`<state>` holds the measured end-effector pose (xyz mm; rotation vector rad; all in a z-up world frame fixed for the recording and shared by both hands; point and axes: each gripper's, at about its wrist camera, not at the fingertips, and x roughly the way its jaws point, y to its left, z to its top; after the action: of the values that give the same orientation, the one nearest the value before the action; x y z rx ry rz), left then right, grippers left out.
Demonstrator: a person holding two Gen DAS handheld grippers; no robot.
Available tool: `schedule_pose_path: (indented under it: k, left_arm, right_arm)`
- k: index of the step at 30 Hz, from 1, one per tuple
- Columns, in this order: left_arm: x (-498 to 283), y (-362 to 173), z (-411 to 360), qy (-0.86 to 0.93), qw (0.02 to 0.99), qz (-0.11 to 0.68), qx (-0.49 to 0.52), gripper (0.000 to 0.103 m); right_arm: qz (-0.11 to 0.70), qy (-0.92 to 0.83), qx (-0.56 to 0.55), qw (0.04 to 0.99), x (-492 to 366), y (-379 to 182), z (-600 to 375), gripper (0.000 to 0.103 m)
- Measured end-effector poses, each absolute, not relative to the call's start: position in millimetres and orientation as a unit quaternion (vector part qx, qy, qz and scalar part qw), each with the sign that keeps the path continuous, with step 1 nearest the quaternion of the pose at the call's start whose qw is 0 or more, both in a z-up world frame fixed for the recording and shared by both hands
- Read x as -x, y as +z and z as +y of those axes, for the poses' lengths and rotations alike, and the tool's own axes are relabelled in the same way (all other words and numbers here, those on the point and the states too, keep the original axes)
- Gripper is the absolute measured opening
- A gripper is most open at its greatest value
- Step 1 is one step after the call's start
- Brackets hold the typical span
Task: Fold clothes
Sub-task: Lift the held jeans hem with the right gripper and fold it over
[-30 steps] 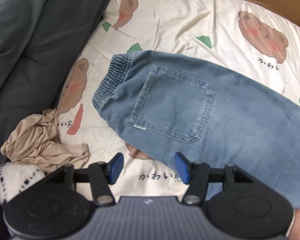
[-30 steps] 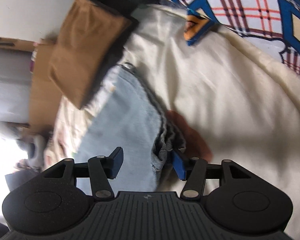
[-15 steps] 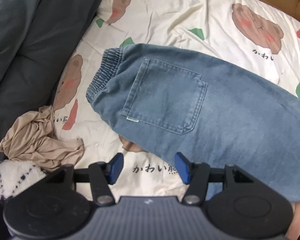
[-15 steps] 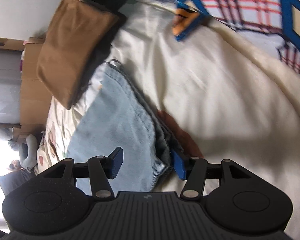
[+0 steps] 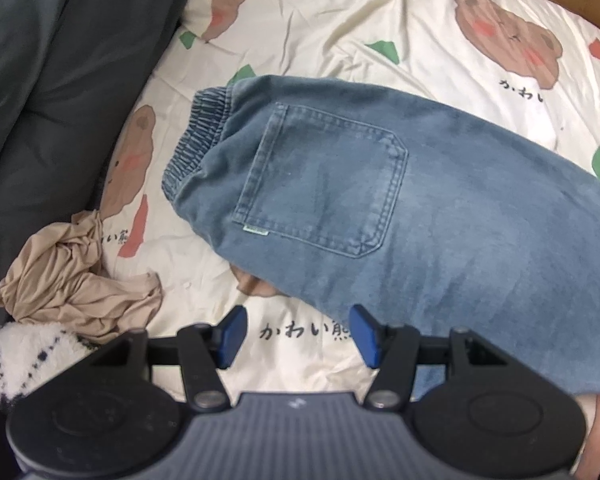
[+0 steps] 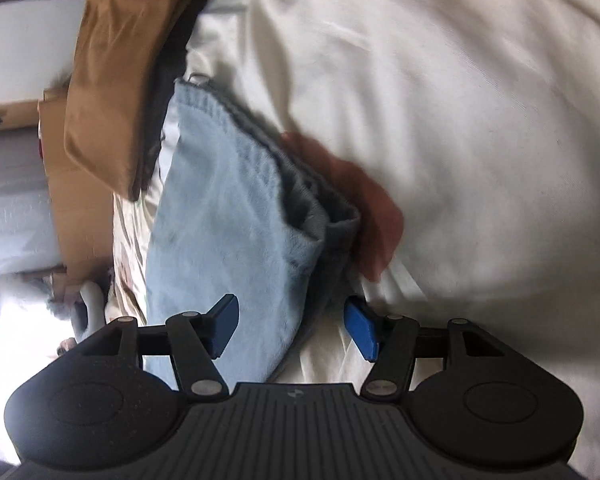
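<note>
Now your right gripper (image 6: 292,326) has just been opening: its jaws stand wide, with the hem end of the jeans (image 5: 380,200) lying between them but no pad pressing on it. Your left gripper (image 5: 300,334) hangs open and empty over the sheet (image 5: 300,20), just beside the jeans' near edge. The jeans lie flat, pocket up, waistband toward the grey duvet (image 5: 60,80). The stacked leg layers look loose at the hem; I'd judge a shallow pinch would catch only the top layer, so the fold would drag crooked.
</note>
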<state>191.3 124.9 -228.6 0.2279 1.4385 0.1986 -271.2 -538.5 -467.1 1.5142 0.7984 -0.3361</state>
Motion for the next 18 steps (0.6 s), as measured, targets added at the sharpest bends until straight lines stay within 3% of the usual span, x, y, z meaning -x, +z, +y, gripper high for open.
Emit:
schedule_pose_path:
  k: [6,18]
  left_arm:
    - [-191.8,-224.4,124.8,0.09,0.745,0.653,-0.106,0.06]
    - [-187.7,-235.0,122.2,0.085,0.741,0.658,-0.1,0.06]
  right_arm:
    - [0.301,-0.17,-0.669,0.657,279.0,-463.3,-545.4,0.065]
    - [0.289,-0.096,-0.675,0.672,261.1,-436.8,-563.1,0.064]
